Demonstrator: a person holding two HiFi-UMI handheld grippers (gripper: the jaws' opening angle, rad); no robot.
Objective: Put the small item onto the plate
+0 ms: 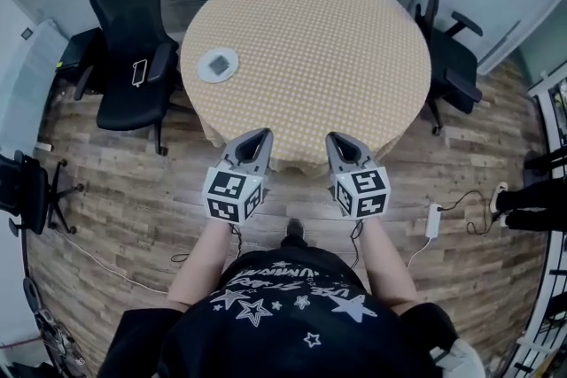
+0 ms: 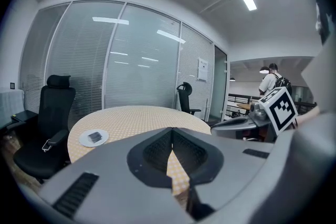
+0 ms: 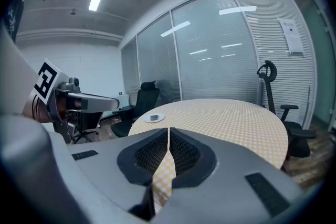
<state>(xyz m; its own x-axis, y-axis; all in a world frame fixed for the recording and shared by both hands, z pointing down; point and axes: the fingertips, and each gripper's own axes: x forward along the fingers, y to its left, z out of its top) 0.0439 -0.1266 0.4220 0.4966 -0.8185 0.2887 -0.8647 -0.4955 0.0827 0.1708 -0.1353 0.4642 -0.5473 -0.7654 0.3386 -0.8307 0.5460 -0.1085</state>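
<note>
Worktop (image 1: pixel 319 57), round and checkered, stands amid black chairs (image 1: pixel 133 49); left gripper (image 1: pixel 259 137) and right gripper (image 1: pixel 335 140) have fingers pressed together, empty (small item (image 1: pixel 218 64) on plate (image 1: pixel 230 72) indistinct).

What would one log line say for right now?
small item: on plate | left gripper: jaws shut, empty | right gripper: jaws shut, empty | both: by table near edge, away from plate

- The plate (image 1: pixel 203 72) is small, round and white, and lies flat near the left edge of the checked table (image 1: pixel 337 49).
- The small item (image 1: pixel 218 64) is dark and squarish, and lies flat at the plate's middle.
</note>
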